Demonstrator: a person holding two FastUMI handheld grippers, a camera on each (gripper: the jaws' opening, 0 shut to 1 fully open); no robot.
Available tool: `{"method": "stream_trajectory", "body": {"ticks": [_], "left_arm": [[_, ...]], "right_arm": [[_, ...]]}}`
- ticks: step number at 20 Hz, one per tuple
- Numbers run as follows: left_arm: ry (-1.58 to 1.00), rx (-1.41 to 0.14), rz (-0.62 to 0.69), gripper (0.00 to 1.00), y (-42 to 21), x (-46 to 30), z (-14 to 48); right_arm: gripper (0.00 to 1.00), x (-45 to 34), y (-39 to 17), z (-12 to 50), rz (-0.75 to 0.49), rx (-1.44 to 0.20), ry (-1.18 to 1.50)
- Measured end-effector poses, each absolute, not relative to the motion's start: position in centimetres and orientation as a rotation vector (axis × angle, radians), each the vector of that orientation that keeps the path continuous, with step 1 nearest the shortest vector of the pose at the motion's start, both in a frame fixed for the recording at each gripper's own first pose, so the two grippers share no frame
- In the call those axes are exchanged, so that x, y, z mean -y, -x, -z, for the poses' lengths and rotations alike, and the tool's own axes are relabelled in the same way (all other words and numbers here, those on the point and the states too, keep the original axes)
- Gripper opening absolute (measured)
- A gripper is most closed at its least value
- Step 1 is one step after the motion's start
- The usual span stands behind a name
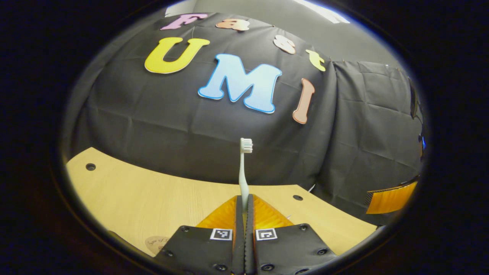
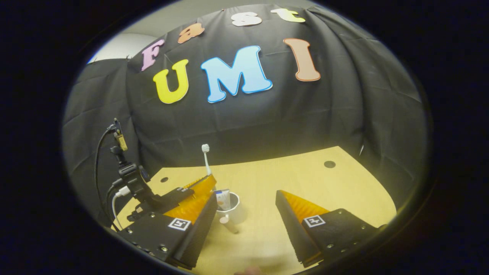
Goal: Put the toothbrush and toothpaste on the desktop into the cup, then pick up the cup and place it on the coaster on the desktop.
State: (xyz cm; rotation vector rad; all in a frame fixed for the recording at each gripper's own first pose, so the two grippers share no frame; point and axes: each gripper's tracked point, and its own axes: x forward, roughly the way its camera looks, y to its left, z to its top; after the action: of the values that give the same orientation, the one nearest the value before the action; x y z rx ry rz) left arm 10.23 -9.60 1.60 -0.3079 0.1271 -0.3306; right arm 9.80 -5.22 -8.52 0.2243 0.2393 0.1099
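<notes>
Nearest us, the left gripper is clamped on the toothbrush, bristles up at twelve o'clock. Our right gripper stands apart above the desktop; between its fingers, the cup holds the toothpaste.

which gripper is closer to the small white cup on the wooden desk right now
Left. The left gripper, holding the white toothbrush, hangs just beside the small white cup; the open right gripper sits farther back.

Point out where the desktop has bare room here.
The light wooden desktop is bare beyond the right gripper, toward a dark round hole. It is crowded around the white cup, where the left gripper holds the white toothbrush.
</notes>
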Motion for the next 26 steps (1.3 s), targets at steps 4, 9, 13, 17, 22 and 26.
{"method": "stream_trajectory", "body": {"ticks": [4, 9, 13, 17, 22, 26], "left_arm": [[0.313, -0.127, 0.367, 0.11, -9.9, 10.0, -1.6], [0.275, -0.147, 0.375, 0.32, -9.4, 9.8, -1.5], [0.264, -0.155, 0.364, 0.55, -8.4, 9.4, -1.9], [0.247, -0.137, 0.329, 0.75, -7.3, 8.3, -3.5], [0.216, -0.117, 0.275, 0.68, -5.5, 6.2, -5.5], [0.213, -0.114, 0.249, 0.96, -4.0, 4.7, -6.8]], "right_arm": [[0.92, 5.1, -9.3, 8.8, -0.111, -0.245, -0.227], [0.92, 5.1, -9.0, 9.2, -0.115, -0.259, -0.255], [0.92, 5.3, -9.1, 8.7, -0.111, -0.247, -0.26], [0.91, 5.0, -9.3, 8.6, -0.107, -0.251, -0.237], [0.92, 3.4, -10.2, 10.2, -0.12, -0.328, -0.196], [0.92, 1.3, -11.0, 11.9, -0.144, -0.416, -0.168]]}}
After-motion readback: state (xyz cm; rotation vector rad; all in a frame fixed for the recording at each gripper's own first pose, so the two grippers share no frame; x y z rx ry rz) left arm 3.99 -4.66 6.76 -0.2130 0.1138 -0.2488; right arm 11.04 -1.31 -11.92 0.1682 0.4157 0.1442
